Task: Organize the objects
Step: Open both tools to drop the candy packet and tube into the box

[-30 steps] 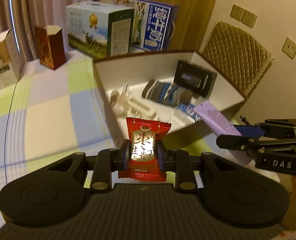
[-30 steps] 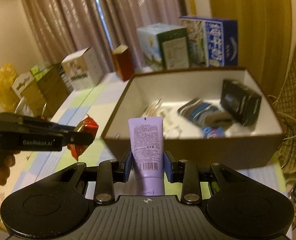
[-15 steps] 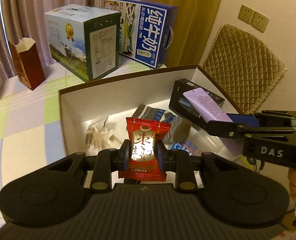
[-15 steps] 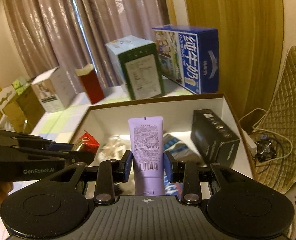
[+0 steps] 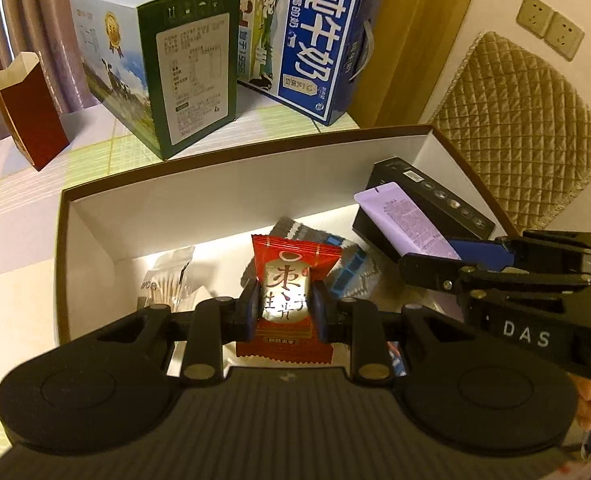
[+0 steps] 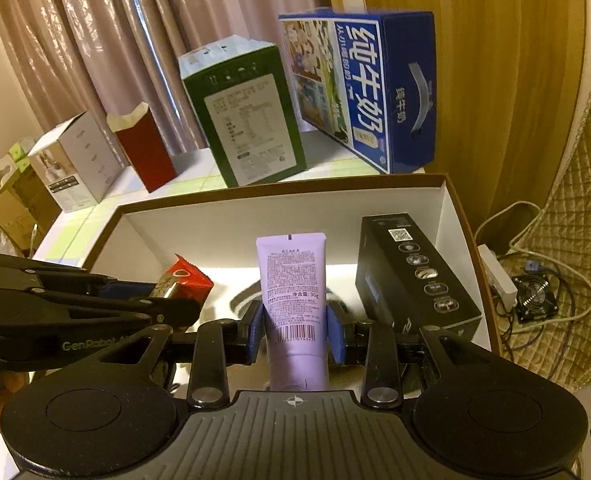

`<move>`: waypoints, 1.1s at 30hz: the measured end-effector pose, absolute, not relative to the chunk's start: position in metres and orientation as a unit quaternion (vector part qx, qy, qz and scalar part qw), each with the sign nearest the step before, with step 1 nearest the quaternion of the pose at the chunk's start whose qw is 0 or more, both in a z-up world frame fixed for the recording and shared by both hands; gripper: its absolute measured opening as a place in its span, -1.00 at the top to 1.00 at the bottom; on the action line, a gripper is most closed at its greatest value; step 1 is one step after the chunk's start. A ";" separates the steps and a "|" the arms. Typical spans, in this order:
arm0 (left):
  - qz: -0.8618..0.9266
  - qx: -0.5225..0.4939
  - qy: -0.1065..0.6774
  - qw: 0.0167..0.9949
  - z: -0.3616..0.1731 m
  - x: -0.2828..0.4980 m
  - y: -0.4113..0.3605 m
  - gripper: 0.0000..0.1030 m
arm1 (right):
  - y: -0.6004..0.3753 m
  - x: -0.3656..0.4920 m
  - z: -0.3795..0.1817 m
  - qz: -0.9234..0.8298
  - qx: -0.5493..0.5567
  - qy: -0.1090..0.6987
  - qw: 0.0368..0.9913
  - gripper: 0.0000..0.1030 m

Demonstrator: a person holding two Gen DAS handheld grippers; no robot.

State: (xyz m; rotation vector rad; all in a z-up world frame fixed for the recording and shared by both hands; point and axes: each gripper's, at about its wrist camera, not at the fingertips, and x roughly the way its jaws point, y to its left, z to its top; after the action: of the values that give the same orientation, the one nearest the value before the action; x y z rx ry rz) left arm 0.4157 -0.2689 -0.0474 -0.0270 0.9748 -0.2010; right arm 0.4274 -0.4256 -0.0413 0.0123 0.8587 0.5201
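Observation:
My left gripper [image 5: 283, 310] is shut on a red snack packet [image 5: 291, 276], held over the inside of the brown-rimmed white box [image 5: 215, 212]. The same packet [image 6: 183, 282] shows at the left of the right wrist view, in the left gripper [image 6: 163, 300]. A lilac tube [image 6: 293, 284] stands upright between the pads of my right gripper [image 6: 295, 330], which is shut on it above the box [image 6: 279, 216]. From the left wrist view the right gripper [image 5: 427, 258] reaches in from the right with the tube [image 5: 403, 216]. Inside lie a black carton [image 6: 411, 276], grey-blue socks [image 5: 351, 264] and a bag of cotton swabs [image 5: 167, 284].
Behind the box stand a green-and-white carton [image 5: 163, 56], a blue milk carton [image 5: 315, 40] and an open dark red carton [image 5: 27, 112] on the checked tablecloth [image 5: 15, 220]. A quilted chair back [image 5: 523, 132] is to the right; cables and a power strip [image 6: 495, 276] lie on the floor.
Both grippers have moved forward from the near side of the box to above its inside, each still holding its item. The cartons behind look nearer.

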 end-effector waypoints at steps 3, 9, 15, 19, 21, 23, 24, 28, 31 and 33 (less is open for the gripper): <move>-0.093 -0.018 0.473 0.876 -0.053 0.427 -0.272 0.56 | -0.426 0.437 -0.047 0.250 0.007 0.417 0.874 0.40; -0.089 -0.025 0.477 0.874 -0.063 0.443 -0.273 0.34 | -0.428 0.449 -0.053 0.251 0.010 0.424 0.870 0.40; -0.075 -0.017 0.472 0.878 -0.062 0.444 -0.270 -0.16 | -0.429 0.456 -0.055 0.257 0.015 0.426 0.868 0.40; -0.069 -0.015 0.470 0.880 -0.060 0.442 -0.264 -0.35 | -0.427 0.459 -0.054 0.264 0.016 0.421 0.868 0.40; -0.065 -0.015 0.466 0.882 -0.058 0.438 -0.260 -0.44 | -0.427 0.459 -0.051 0.268 0.027 0.407 0.873 0.39; -0.063 -0.016 0.461 0.885 -0.054 0.433 -0.257 -0.49 | -0.427 0.458 -0.047 0.274 0.036 0.399 0.875 0.26; -0.061 -0.018 0.460 0.886 -0.052 0.430 -0.254 -0.54 | -0.426 0.457 -0.044 0.272 0.036 0.395 0.877 0.00; -0.059 -0.024 0.449 0.891 -0.042 0.412 -0.245 -0.70 | -0.432 0.447 -0.034 0.273 0.040 0.382 0.882 -0.30; -0.057 -0.028 0.440 0.896 -0.033 0.394 -0.237 -0.79 | -0.440 0.434 -0.028 0.268 0.048 0.378 0.885 -0.70; -0.055 -0.031 0.435 0.898 -0.027 0.381 -0.233 -0.83 | -0.444 0.422 -0.023 0.264 0.046 0.371 0.889 -0.89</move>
State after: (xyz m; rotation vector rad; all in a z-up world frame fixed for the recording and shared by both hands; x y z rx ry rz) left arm 0.3812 -0.2328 -0.0270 -0.0638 0.9008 -0.1129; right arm 0.4222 -0.4445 -0.0233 0.0965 0.7713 0.5485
